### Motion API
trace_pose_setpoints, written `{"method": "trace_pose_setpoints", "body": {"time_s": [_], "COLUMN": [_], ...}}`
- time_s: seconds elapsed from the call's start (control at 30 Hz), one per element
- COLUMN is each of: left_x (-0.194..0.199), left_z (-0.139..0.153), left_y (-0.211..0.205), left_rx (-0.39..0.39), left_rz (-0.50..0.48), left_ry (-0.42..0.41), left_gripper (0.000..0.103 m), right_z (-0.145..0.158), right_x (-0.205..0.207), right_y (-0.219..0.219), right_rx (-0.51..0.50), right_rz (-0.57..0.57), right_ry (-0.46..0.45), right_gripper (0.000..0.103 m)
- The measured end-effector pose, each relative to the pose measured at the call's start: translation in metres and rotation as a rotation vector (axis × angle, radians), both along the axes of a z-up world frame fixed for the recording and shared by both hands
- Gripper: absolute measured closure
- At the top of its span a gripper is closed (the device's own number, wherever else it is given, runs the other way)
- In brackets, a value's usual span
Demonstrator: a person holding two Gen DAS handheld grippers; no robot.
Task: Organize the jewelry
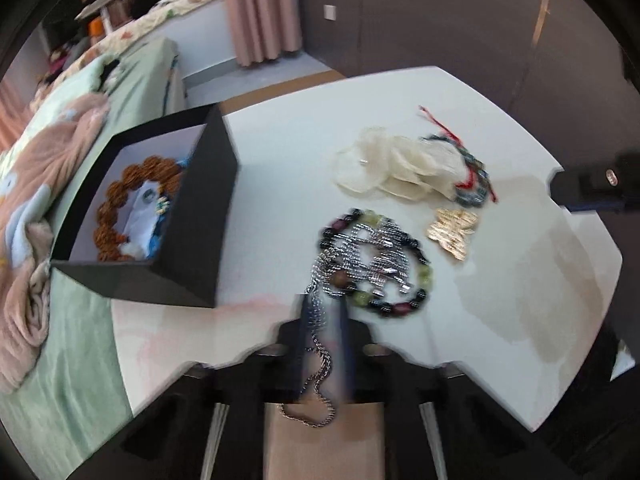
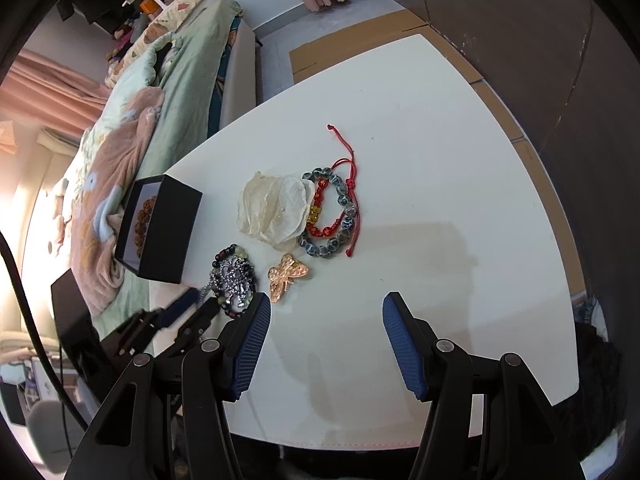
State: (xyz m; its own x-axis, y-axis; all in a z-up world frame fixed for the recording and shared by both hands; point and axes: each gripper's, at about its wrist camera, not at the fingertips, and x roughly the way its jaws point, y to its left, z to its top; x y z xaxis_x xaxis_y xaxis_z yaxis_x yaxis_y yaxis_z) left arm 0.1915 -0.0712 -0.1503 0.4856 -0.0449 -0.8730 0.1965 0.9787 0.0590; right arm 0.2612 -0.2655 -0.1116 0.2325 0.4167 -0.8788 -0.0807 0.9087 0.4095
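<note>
Silver chain [image 1: 320, 344] pinched in the left hand-held gripper [image 1: 322, 320], its jaws closed on the links, one end looping down toward the lens, the rest heaped on the multicolour bead bracelet [image 1: 416, 300] at the near-left of the white desk [image 1: 500, 280]. We read this as the pick-up of the next piece, w/ the chain not yet clear of the pile.

Already in: a brown bead bracelet [image 1: 120, 208] lies inside the open black box [image 1: 200, 216] at the desk's left edge, along w/ some blue-and-white items we can't identify.

Still out, approx. five pieces: the chain, the bead bracelet under it, a gold butterfly brooch [image 2: 288, 276] just right of that pile, a pale translucent disc piece [image 2: 274, 210] farther back, and, touching its right side, a grey-blue bead bracelet [image 2: 340, 216] w/ a red cord bracelet [image 2: 320, 216] lying inside it, cord tails trailing far side.

The right hand-held gripper [image 2: 326, 344] hangs over bare desk near-right, jaws apart, nothing between its blue pads [image 2: 402, 344].

Our call: task early-to-mid, most jewelry still loose. Risk as we see it: chain links may snag the beads and drag that bracelet along.

A bed w/ green cover [image 2: 188, 80] lies left, beyond the box.
</note>
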Motion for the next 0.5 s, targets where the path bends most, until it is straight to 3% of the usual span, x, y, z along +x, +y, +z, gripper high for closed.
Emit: {"method": "trace_pose_setpoints", "body": {"time_s": [0.07,0.23,0.5], "left_x": [-0.003,-0.01,-0.015], "left_z": [0.0,0.006,0.046], "left_y": [-0.003,0.004,0.015], "left_rx": [0.02,-0.019,-0.08], "left_rz": [-0.001,0.023,0.045], "left_ry": [-0.007,0.004,-0.063], "left_gripper": [0.099,0.103,0.103], "right_z": [0.0,0.0,0.001], "right_x": [0.0,0.0,0.0], "right_y": [0.0,0.001,0.003], "right_rx": [-0.001,0.0,0.004], "right_rz": [0.001,0.006,0.014], "right_ry": [0.001,0.002,-0.002], "right_gripper": [0.043,0.043,0.043]}}
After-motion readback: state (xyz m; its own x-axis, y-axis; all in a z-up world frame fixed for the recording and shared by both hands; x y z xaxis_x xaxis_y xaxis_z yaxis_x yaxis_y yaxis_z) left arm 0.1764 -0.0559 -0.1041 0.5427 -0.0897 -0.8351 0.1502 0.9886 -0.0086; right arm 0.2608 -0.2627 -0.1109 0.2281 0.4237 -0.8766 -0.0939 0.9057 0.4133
